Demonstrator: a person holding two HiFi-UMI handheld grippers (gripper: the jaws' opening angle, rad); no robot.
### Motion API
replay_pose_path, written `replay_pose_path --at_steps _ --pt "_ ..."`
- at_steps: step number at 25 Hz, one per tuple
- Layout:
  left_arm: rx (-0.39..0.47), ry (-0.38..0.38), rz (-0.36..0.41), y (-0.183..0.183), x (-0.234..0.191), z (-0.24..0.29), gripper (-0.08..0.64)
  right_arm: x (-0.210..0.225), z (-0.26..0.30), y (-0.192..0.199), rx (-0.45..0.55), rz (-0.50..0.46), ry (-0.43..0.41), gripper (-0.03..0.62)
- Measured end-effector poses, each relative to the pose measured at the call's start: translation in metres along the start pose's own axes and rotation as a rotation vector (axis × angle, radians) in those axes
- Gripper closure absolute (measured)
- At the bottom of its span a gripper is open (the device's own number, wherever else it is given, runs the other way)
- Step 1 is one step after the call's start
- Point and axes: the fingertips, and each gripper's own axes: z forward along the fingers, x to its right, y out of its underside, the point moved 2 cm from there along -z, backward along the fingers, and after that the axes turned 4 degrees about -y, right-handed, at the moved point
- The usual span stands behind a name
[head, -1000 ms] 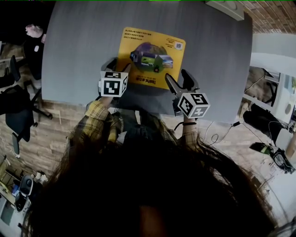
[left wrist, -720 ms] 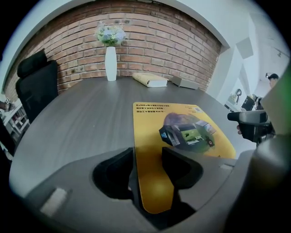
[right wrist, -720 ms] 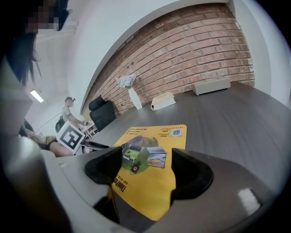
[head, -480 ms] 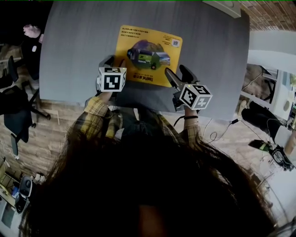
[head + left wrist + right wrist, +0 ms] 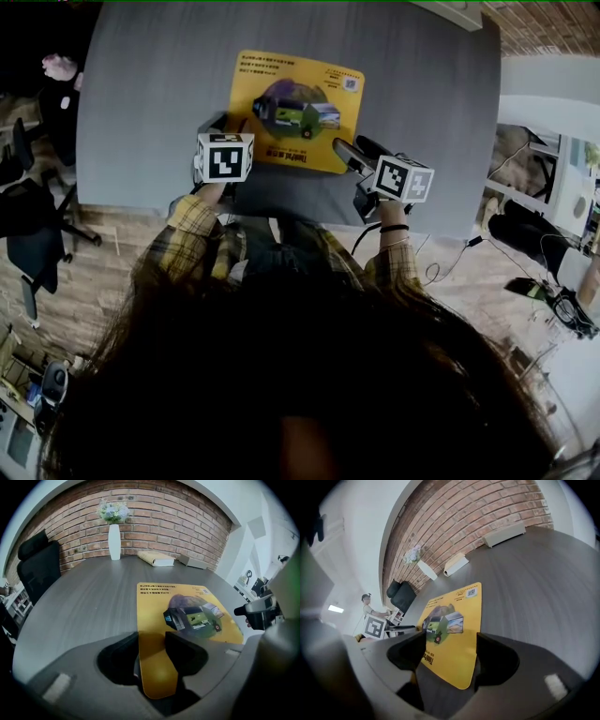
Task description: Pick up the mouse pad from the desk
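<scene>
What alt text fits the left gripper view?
The left tool, its jaws closing, has the near corner of a yellow mouse pad between them, on a grey desk. At the desk's far side a white vase of flowers stands before a brick wall.

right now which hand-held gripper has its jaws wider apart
The right hand-held gripper: bare desk shows beside the mouse pad corner in its gap. On the left hand-held gripper the jaws are closing, the pad filling their narrower gap.
</scene>
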Motion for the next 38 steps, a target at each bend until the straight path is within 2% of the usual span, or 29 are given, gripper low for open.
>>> replay_pose_path --at_steps 4,13,16,21,27,38 --pt "0.002 0.001 0.002 0.0 0.0 0.001 0.374 0.005 0.003 0.007 -0.049 0.072 -0.027 0.258" --pt "0.022 -0.002 0.009 0.001 0.0 0.0 0.373 0.017 0.004 0.011 -0.107 0.31 -0.138 0.281" --pt "0.025 -0.003 0.009 0.001 0.0 0.0 0.373 0.016 0.002 0.013 -0.158 0.366 -0.188 0.281" --pt "0.028 0.0 0.007 0.001 0.0 0.0 0.373 0.012 -0.001 0.027 -0.252 0.416 -0.257 0.284" --pt "0.027 0.001 0.006 0.0 0.0 0.0 0.373 0.015 -0.003 0.027 -0.267 0.41 -0.201 0.295" --pt "0.035 -0.002 0.001 0.001 0.001 0.0 0.374 0.003 0.01 0.021 -0.249 0.457 -0.28 0.296"
